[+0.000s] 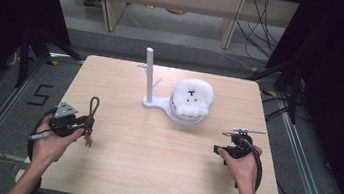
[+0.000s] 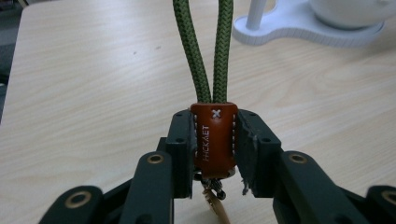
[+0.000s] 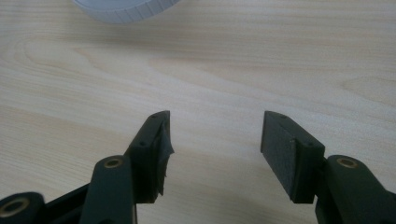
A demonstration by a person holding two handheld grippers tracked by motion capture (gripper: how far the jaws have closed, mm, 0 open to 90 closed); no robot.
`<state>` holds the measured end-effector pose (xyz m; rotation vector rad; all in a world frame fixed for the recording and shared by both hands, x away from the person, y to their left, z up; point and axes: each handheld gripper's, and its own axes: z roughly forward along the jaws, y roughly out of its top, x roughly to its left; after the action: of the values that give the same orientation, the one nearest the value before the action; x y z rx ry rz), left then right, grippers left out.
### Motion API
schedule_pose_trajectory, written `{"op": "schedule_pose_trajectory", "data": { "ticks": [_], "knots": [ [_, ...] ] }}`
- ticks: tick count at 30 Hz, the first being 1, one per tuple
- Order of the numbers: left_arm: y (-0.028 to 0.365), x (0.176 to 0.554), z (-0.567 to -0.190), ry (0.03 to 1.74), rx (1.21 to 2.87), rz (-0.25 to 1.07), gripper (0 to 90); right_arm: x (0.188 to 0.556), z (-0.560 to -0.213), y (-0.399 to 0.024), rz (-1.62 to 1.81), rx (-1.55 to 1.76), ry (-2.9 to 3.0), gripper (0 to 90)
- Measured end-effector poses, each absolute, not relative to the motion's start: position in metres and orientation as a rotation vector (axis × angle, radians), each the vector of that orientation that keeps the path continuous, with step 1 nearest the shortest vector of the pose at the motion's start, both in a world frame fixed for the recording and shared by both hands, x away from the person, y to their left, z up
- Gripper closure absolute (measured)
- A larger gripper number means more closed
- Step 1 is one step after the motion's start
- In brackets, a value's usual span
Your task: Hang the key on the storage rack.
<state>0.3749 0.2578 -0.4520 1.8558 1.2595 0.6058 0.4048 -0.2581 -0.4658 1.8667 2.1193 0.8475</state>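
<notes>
While the left gripper (image 2: 215, 140) clamps its jaws on the brown leather sleeve (image 2: 214, 140) of a keychain (image 1: 90, 119) near the table's (image 1: 149, 175) left edge, the green cord loop (image 2: 205, 51) runs straight out ahead of the jaws, w/ its long axis toward the far side of the table and the white stand (image 1: 166, 107). At right, the right gripper (image 3: 215, 140) sits over bare wood, jaws apart w/ nothing btwn them, well apart from the keychain.
</notes>
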Motion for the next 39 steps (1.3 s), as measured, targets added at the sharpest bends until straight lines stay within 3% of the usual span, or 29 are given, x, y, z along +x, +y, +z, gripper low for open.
{"op": "schedule_pose_trajectory", "data": {
  "ticks": [12,39],
  "knots": [
    [0.256,0.376,-0.446,1.177,1.734,0.638,67.3,0.405,-0.466,-0.261,0.826,1.832,2.136,43.9],
    [0.233,0.396,-0.429,1.074,1.696,0.682,67.3,0.404,-0.466,-0.261,0.852,1.822,2.126,43.9]
  ]
}}
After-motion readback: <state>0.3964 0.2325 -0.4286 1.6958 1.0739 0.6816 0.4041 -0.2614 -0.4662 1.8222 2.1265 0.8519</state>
